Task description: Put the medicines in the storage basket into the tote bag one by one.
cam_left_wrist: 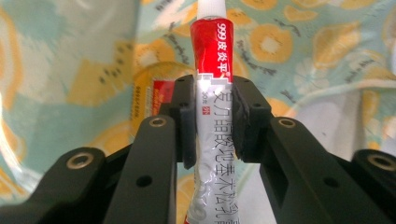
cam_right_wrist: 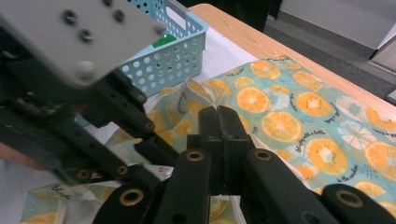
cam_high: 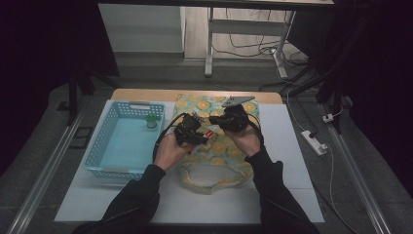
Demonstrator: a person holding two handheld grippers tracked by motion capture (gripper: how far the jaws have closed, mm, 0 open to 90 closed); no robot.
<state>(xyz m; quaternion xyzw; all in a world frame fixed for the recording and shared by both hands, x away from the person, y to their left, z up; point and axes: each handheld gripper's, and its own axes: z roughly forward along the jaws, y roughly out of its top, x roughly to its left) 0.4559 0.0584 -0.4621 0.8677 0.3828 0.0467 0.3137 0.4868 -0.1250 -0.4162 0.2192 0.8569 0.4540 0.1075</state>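
Black jaws of the left gripper (cam_left_wrist: 215, 116) are clamped on a red-and-white ointment tube (cam_left_wrist: 212, 60), squeezing it about midway along its length, with the white cap end pointing away beyond the pads. On the tube's red band I can read "999" followed by Chinese characters, and more grey Chinese print runs down the silver-white body between the jaws; a small "30g" mark seems to sit at the edge of the red, though it is too fine to be sure. From above, the left gripper (cam_high: 191, 130) holds the tube (cam_high: 208, 133) over the orange-slice patterned bag (cam_high: 214, 146) lying on the white table (cam_high: 287, 161).

Over on the other side, the right gripper (cam_right_wrist: 218, 119) has its jaws pressed together on a raised fold of the bag's fabric (cam_right_wrist: 275, 126), pinching its edge. Printed script on the bag is too small to read. Just left of the bag stands a blue basket (cam_high: 109, 141) with a small green-topped item (cam_high: 151, 120) inside, near its far right corner.
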